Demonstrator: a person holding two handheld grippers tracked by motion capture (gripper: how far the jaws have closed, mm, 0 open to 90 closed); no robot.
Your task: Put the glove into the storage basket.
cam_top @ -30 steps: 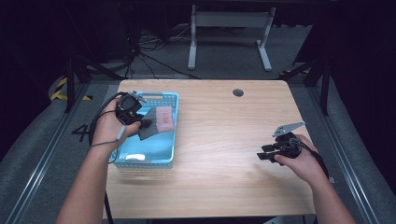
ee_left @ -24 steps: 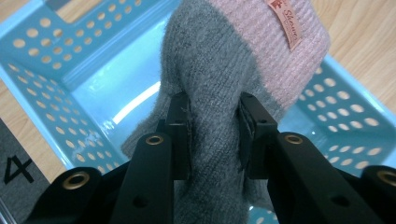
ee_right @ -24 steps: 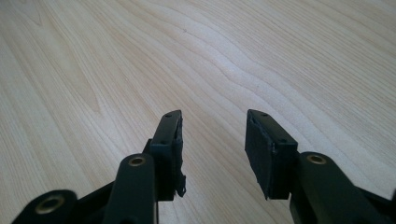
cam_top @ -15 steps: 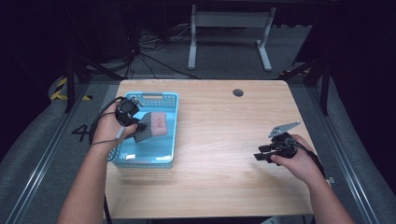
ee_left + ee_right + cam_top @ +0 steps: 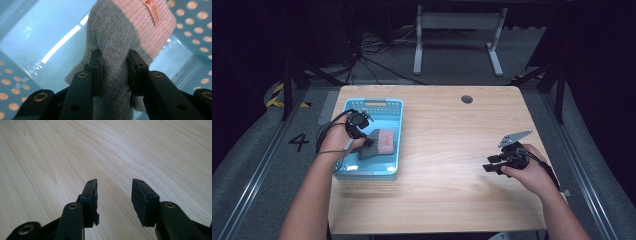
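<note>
Where jaws pinch it, fuzzy grey-and-pink knit mitten [image 5: 120, 45] in left gripper [image 5: 114, 72].

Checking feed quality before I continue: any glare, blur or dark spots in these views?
High view: table evenly lit, surroundings nearly black. Left gripper view: bright glare streak on the basket floor, knit hat sharp. Right gripper view: wood grain crisp, black jaws slightly soft.

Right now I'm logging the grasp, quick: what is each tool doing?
Left tool: closed on the grey and pink knitted mitten, inside the blue basket.
Right tool: open, holding nothing, over the wooden table.
</note>
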